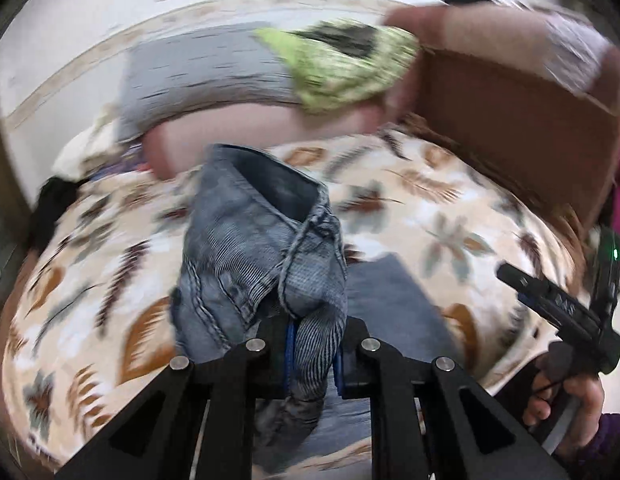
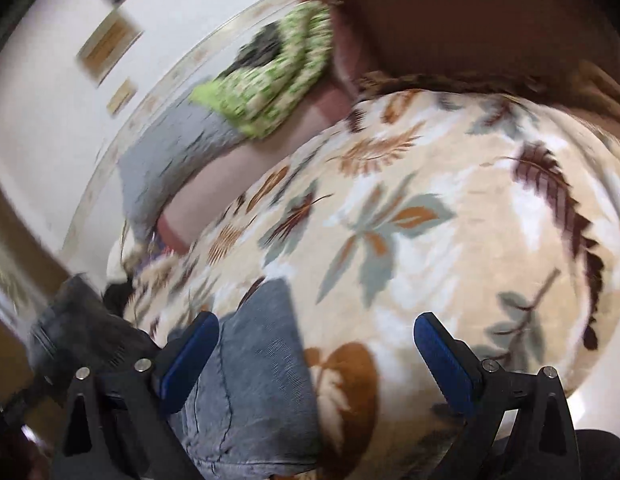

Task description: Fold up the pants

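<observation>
Left fingers point(image 1: 312, 350) clamp jeans point(image 1: 262, 240), right fingers point(image 2: 314, 354) released: carry the fold flat onto bed point(image 2: 450, 160).

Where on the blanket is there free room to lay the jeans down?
The blanket is bare between the jeans and the brown headboard. It is crowded by the wall: grey pillow and green cloth. The left gripper grips jeans; the right gripper is open.

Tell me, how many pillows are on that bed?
2: a grey pillow at the head of the bed, and a green patterned pillow beside it, overlapping its edge. Others may be hidden outside the blurred views.
</observation>
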The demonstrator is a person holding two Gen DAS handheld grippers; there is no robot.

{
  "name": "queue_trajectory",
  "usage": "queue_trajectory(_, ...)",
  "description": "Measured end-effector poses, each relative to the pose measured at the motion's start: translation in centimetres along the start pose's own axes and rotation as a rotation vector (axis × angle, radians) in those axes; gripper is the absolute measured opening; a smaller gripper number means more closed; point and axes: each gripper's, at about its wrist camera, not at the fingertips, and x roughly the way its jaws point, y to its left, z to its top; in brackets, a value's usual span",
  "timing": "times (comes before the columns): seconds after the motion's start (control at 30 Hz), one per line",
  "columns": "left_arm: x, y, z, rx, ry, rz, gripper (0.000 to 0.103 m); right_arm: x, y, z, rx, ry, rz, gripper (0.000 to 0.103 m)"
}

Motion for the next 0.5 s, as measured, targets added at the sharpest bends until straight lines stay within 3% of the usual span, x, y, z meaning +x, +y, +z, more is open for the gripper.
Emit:
queue_trajectory(0.1, 3.8, -4.7, -0.3, 0.057, 0.053, -0.073, 0.015, -0.5, -1.7, 0.6, 0.062, -0.013, -0.007, 0.100)
queue_trajectory(0.13, 5.6, -6.3, -0.8, 0.062, 0.109, -0.131, 0.019, -0.6, -2.2, 0.8, 0.073, -0.016, -0.014, 0.100)
queue_trajectory(0.23, 7.9, -8.0, -1.7, 0.073, 0.214, -0.134, 0.023, -0.9, -2.7, 1.0, 0.076, -0.026, -0.025, 0.100)
queue_trajectory(0.33, 6.1, -6.8, -1.5, 0.042, 0.171, -0.211, 0.023, -0.6, -2.6, 1.0, 0.053, -0.010, -0.032, 0.100)
queue_trajectory(0.4, 3.8, -5.1, -0.6, 0.037, 0.092, -0.190, 0.032, -0.2, -2.4, 0.8, 0.037, 0.012, -0.036, 0.100)
queue_trajectory(0.47, 1.4, -2.6, -0.1, 0.013, 0.011, -0.127, 0.056, 0.2, -2.0, 0.5, 0.022, 0.034, -0.024, 0.100)
queue_trajectory(0.5, 0.7, -1.7, 0.0, -0.001, -0.012, -0.095, 0.058, 0.4, -1.6, 0.4, 0.011, 0.044, -0.010, 0.100)
